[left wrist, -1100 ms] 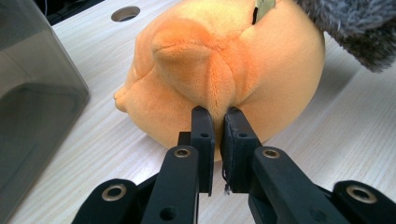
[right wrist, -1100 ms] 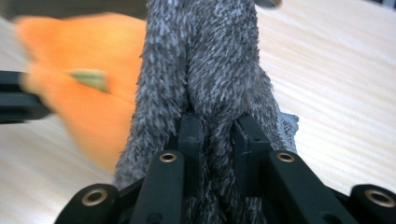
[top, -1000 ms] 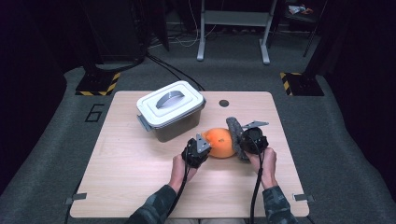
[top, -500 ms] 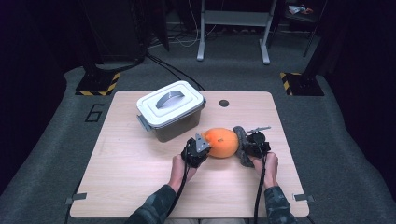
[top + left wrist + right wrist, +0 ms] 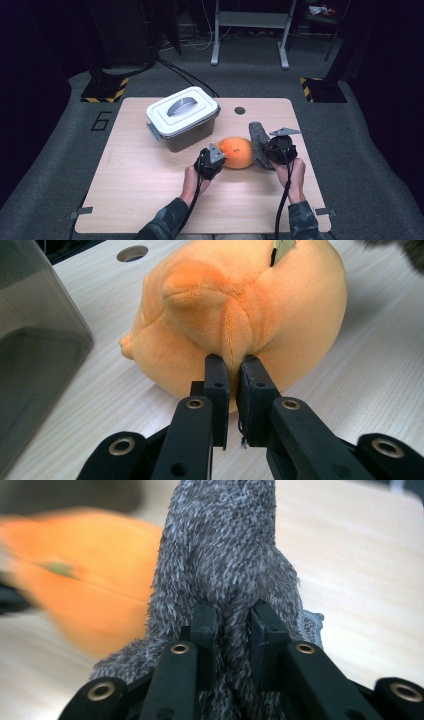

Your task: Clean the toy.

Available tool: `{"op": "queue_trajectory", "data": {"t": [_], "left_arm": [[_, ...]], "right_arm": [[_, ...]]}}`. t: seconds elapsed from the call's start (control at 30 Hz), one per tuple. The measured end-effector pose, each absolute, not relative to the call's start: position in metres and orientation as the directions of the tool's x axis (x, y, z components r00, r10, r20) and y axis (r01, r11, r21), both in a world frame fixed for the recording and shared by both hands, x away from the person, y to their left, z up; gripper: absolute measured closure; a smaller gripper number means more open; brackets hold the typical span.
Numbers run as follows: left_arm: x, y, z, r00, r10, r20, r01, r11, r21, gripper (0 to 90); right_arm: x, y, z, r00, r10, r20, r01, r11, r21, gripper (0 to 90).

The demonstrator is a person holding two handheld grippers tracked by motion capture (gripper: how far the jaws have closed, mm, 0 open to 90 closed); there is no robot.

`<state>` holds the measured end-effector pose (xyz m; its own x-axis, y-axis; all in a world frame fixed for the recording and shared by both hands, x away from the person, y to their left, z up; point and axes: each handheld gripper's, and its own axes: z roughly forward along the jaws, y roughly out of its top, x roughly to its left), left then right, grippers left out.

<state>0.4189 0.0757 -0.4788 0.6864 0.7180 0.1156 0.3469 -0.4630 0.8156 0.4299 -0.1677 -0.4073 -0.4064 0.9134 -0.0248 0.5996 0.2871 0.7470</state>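
We noted a painted "6" (image 5: 101,121) on the floor off the tabletop's (image 5: 150,200) left edge; the small tag on the orange plush (image 5: 238,150) was unreadable. The plush lay near the tabletop's middle, toward the right edge, just beside the lidded grey box (image 5: 182,117). The left tool (image 5: 218,156) pinched a seam fold of the plush, as the left gripper view showed close up. The right tool (image 5: 264,150) clamped a grey furry piece (image 5: 258,142); the right gripper view showed its bristly pile, with the plush blurred behind it.
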Motion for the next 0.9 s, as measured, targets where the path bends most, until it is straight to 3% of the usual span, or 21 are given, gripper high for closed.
{"op": "queue_trajectory", "data": {"t": [0.17,0.4,0.47,0.7,0.9], "left_arm": [[0.419,0.075,-0.479,0.687,0.718,0.113,0.346,-0.459,0.818,83.8],[0.42,0.075,-0.479,0.691,0.713,0.121,0.334,-0.463,0.821,80.6],[0.418,0.073,-0.48,0.691,0.712,0.122,0.332,-0.464,0.821,74.8],[0.418,0.071,-0.488,0.665,0.729,0.162,0.343,-0.491,0.801,40.2],[0.42,0.06,-0.497,0.639,0.734,0.23,0.324,-0.528,0.785,39.5]], "right_arm": [[0.427,-0.134,-0.404,-0.512,0.859,-0.029,0.56,0.359,0.747,75.1],[0.437,-0.121,-0.419,-0.491,0.87,-0.032,0.588,0.359,0.725,75.3],[0.438,-0.121,-0.418,-0.482,0.876,-0.036,0.596,0.358,0.719,75.4],[0.442,-0.12,-0.418,-0.468,0.883,-0.029,0.604,0.344,0.719,75.4],[0.442,-0.12,-0.417,-0.47,0.882,-0.038,0.603,0.352,0.715,75.4]]}}
